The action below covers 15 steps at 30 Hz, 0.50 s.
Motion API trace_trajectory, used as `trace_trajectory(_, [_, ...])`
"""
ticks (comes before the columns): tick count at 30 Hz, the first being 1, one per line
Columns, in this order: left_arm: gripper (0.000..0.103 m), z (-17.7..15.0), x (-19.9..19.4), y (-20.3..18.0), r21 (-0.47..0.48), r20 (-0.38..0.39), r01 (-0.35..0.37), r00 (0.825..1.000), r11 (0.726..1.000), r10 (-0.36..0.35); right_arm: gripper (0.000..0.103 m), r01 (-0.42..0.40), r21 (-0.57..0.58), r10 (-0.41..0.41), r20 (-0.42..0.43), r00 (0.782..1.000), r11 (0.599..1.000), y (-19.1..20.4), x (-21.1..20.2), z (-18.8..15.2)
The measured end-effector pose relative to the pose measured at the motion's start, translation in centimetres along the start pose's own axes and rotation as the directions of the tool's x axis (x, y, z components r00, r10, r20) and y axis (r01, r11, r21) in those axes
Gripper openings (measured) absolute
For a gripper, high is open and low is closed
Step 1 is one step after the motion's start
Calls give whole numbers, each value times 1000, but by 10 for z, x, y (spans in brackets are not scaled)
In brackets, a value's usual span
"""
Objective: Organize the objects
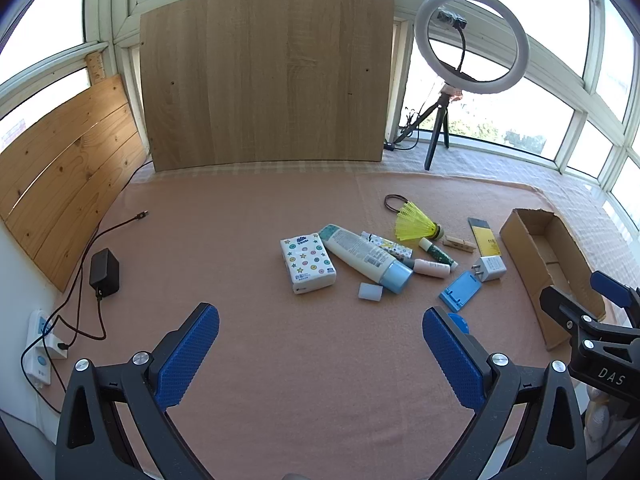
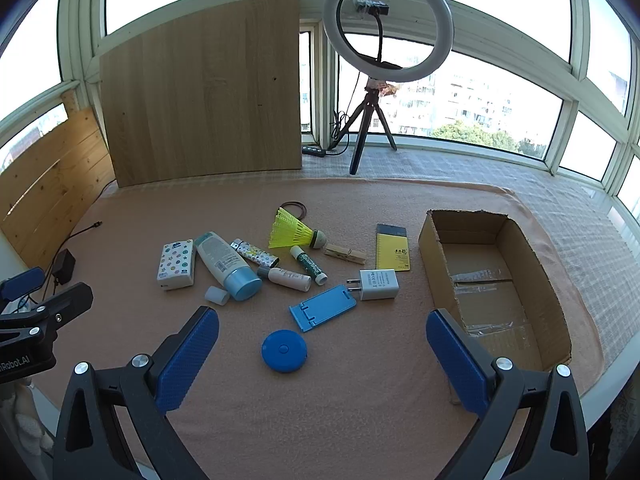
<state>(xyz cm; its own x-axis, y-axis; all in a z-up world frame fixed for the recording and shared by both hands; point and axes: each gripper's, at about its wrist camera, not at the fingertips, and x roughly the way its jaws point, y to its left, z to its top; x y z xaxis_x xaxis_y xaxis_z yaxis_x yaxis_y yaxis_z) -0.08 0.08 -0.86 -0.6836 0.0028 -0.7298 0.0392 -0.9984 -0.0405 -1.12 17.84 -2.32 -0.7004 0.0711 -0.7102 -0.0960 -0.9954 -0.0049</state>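
On the peach-coloured cloth covering the bench (image 2: 360, 420), a loose heap of small things lies left of an open brown cardboard box (image 2: 556, 300), which holds nothing but strips of clear tape. Both tools hover short of the heap, each with its blue ribbed pads spread wide and nothing between them: the left tool (image 1: 320, 356) faces the bare cloth near the tissue pack, the right tool (image 2: 322, 360) sits just behind the round blue tape measure (image 2: 284, 351). Counted: one star-printed tissue pack (image 2: 176, 265), one white tube with a pale blue cap (image 2: 228, 266), one patterned stick (image 2: 256, 254), one small white bottle (image 2: 289, 279), one green-and-white lip balm (image 2: 309, 265), one white cap (image 2: 217, 295), one yellow plastic shuttlecock (image 2: 294, 232), one wooden clothespin (image 2: 345, 255), one yellow notebook (image 2: 393, 253), one white plug charger (image 2: 376, 285), one blue folding phone stand (image 2: 323, 307), one dark hair band (image 2: 296, 207). The tube, stick and bottle overlap, so lifting one may drag or roll its neighbours. The flat notebook and stand could slip from the pads, and the light box may slide if bumped.
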Motion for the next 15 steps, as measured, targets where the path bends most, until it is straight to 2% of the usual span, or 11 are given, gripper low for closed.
trace_trajectory(15, [103, 3, 7, -1, 3, -12, 3, 1000, 1000, -3, 103, 0, 7, 0, -13, 1000, 1000, -2, 7, 3])
